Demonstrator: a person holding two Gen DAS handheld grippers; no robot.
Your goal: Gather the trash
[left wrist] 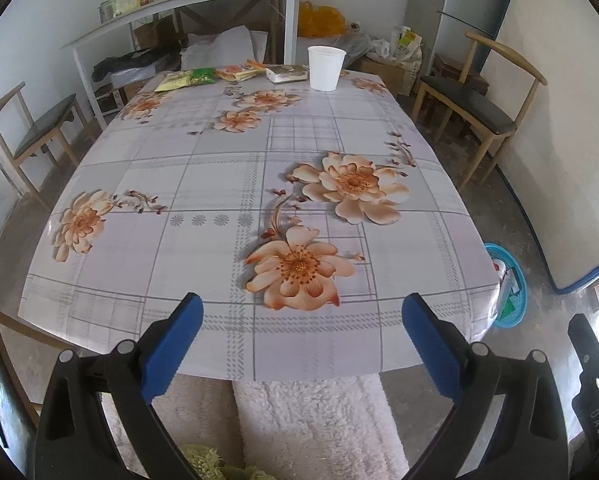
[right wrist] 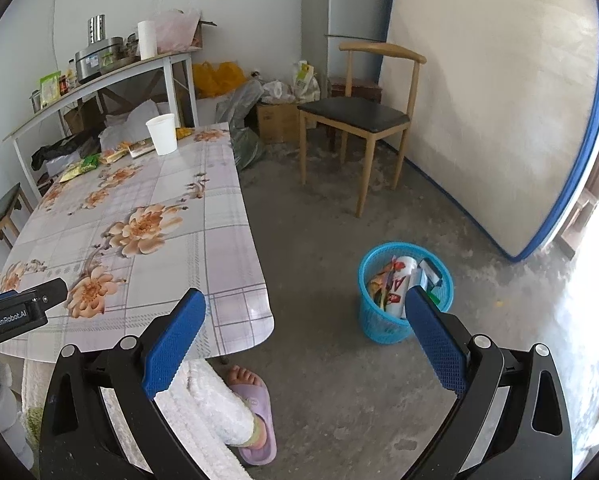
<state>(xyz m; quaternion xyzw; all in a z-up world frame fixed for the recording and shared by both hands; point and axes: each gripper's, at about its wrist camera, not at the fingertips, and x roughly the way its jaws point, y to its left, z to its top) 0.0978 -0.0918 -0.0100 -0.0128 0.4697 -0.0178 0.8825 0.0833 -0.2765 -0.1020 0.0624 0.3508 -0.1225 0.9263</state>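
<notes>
The right gripper (right wrist: 305, 334) and left gripper (left wrist: 302, 330), marked "GenRobot.AI", hang spread wide, holding nothing. Wrappers (left wrist: 203, 76) lie at the table's (left wrist: 203, 184) far edge beside a white cup (left wrist: 326, 68); the blue bin's (right wrist: 383, 324) contents are unreadable.

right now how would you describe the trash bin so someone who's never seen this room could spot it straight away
Start at the table with the flowered cloth and look at the concrete floor off its near corner, towards the big board leaning on the wall. There stands the trash bin, a small round mesh basket already holding wrappers. It is the only bright blue container on the floor.
</notes>
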